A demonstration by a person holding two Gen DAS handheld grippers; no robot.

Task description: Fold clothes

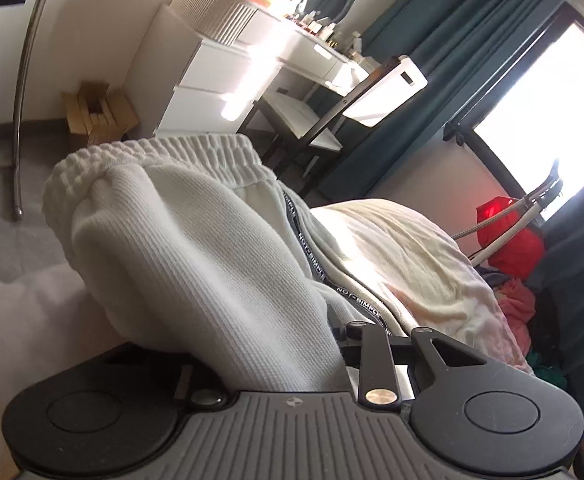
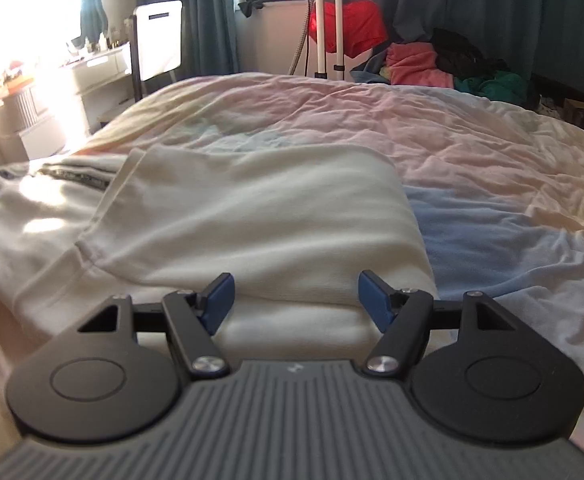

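Left wrist view: your left gripper pinches the white sweatpants on the bed (right gripper gapes empty, near); lift unevenly and the fold slumps

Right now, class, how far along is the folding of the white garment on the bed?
Done: one white panel already lies folded flat on the bedspread. In hand: the left gripper lifts the ribbed cuff. Left: the open right gripper holds nothing, and the fold is unfinished.

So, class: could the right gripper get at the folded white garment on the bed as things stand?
Probably yes: the right gripper is open, its blue pads apart, with the garment just ahead and nothing between.
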